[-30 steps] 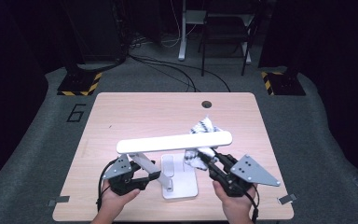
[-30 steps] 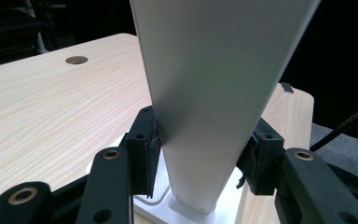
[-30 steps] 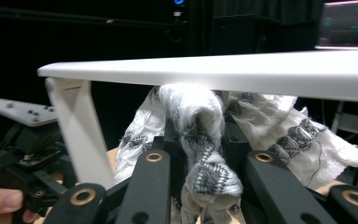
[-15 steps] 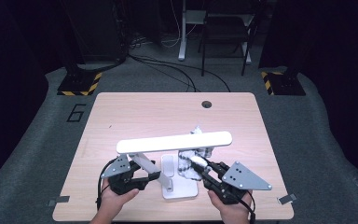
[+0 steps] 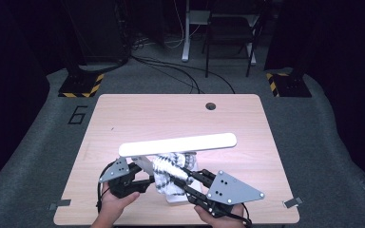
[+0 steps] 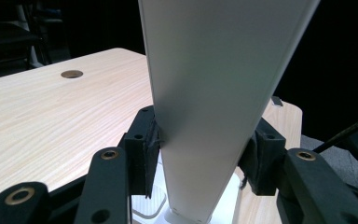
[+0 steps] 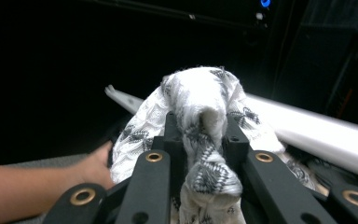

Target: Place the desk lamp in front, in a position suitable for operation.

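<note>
While left tongs (image 6: 200,163) clamp one lamp arm (image 6: 214,93), right tongs (image 7: 200,135) grip one cloth (image 7: 200,107), seemingly.

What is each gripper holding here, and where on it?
Left gripper clamps the white lamp's arm near its foot; right gripper pinches a bunched fold of patterned cloth.

A soft white cloth (image 7: 205,126) is showing a black-and-grey woven pattern. The long flat white lamp bar (image 5: 177,144) is glowing plain above the pale wood-grain table (image 5: 171,116).
</note>
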Tool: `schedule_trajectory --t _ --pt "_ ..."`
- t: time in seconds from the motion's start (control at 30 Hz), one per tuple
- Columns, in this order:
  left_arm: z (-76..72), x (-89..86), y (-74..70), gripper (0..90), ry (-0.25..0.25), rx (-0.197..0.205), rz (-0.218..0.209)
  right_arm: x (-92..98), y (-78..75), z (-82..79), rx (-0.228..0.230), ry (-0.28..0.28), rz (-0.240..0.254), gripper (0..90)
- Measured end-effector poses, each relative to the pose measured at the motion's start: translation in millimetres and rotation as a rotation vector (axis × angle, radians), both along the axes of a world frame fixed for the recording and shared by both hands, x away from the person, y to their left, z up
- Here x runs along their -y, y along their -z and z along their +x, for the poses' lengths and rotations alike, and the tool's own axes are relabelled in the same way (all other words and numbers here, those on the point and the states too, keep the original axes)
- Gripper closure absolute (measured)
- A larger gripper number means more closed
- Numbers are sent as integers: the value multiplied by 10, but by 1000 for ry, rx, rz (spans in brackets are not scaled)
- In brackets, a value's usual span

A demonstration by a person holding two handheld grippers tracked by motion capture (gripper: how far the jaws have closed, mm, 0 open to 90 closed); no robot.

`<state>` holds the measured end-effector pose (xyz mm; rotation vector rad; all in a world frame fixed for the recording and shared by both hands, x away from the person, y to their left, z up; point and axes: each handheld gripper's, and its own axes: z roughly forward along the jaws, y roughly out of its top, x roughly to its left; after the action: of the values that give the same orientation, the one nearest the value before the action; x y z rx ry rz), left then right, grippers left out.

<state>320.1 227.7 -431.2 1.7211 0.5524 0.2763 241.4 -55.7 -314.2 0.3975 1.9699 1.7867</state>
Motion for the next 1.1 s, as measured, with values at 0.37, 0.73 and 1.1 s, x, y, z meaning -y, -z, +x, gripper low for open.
schedule_trajectory --t 0.37,0.73,1.1 --pt "-4 10 -11 538 -5 -13 1 -204 -439 3 78 -57 37 770" --pt "-15 13 -16 539 -17 -1 19 -563 -368 305 32 -5 -10 769" --pt "-16 12 -15 538 -15 -2 20 -703 -251 444 -50 7 -50 768"
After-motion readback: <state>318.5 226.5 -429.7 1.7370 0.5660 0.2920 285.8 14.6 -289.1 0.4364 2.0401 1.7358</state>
